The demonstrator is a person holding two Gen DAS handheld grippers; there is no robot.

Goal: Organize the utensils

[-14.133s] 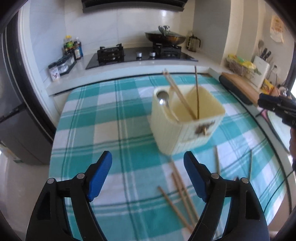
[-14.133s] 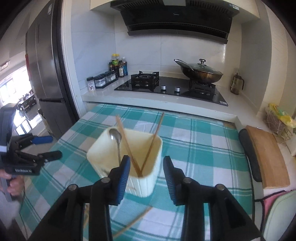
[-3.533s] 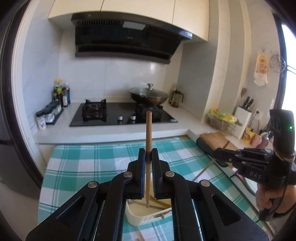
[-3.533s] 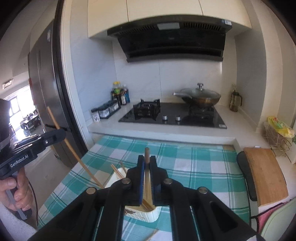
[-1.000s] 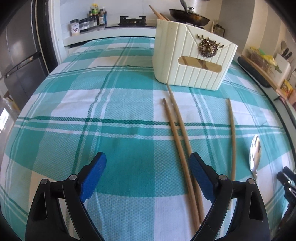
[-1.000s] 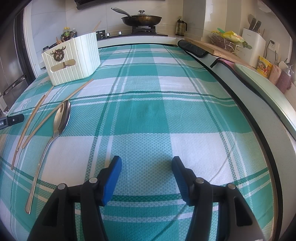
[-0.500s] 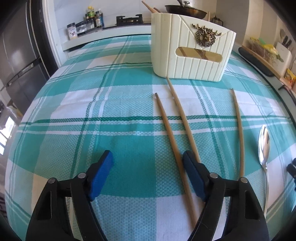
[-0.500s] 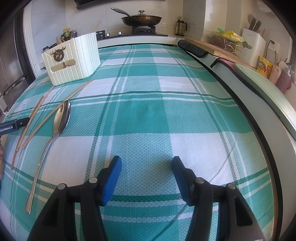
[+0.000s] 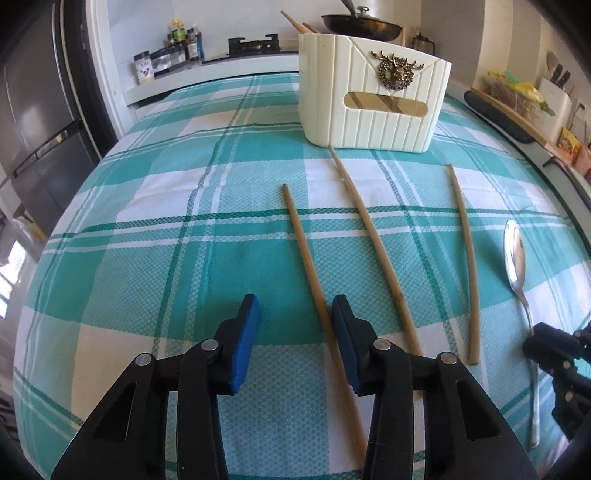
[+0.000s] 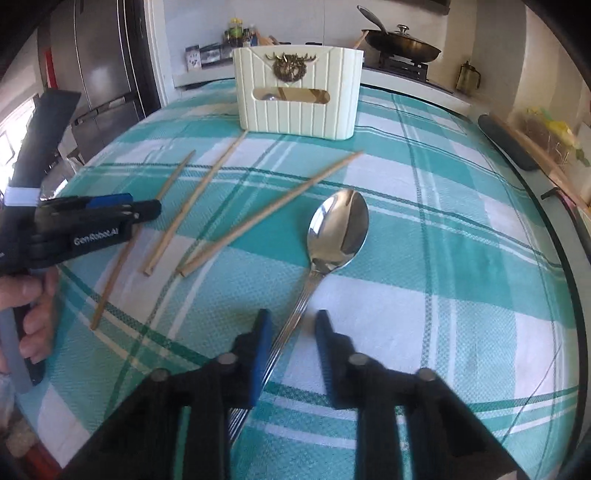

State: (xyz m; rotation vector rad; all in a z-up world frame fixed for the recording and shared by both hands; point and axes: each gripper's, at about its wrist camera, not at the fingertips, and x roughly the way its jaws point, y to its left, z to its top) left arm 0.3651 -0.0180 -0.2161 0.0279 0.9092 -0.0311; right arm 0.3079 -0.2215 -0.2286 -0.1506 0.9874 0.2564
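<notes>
Three wooden chopsticks and a steel spoon (image 9: pixel 515 258) lie on the teal checked cloth in front of a cream utensil holder (image 9: pixel 369 110) with more chopsticks in it. My left gripper (image 9: pixel 295 332) is low over the cloth, its jaws closing. The leftmost chopstick (image 9: pixel 306 258) runs between them close to the right pad, and the left pad stands off it. My right gripper (image 10: pixel 293 343) is also closing, and the handle of the spoon (image 10: pixel 340 225) lies in the gap beside the left pad. Neither gripper's pads press on anything.
A person's hand (image 10: pixel 29 302) holds the left gripper's handle at the table's left edge. The other two chopsticks (image 9: pixel 369 229) (image 9: pixel 463 240) lie between my grippers. Behind the table are a hob with a wok (image 9: pixel 362 24), spice jars (image 9: pixel 166 62) and a fridge (image 9: pixel 37 110).
My left gripper's jaws have narrowed around the leftmost chopstick. My right gripper has swung left from the bare cloth to the spoon's handle, and its jaws have narrowed.
</notes>
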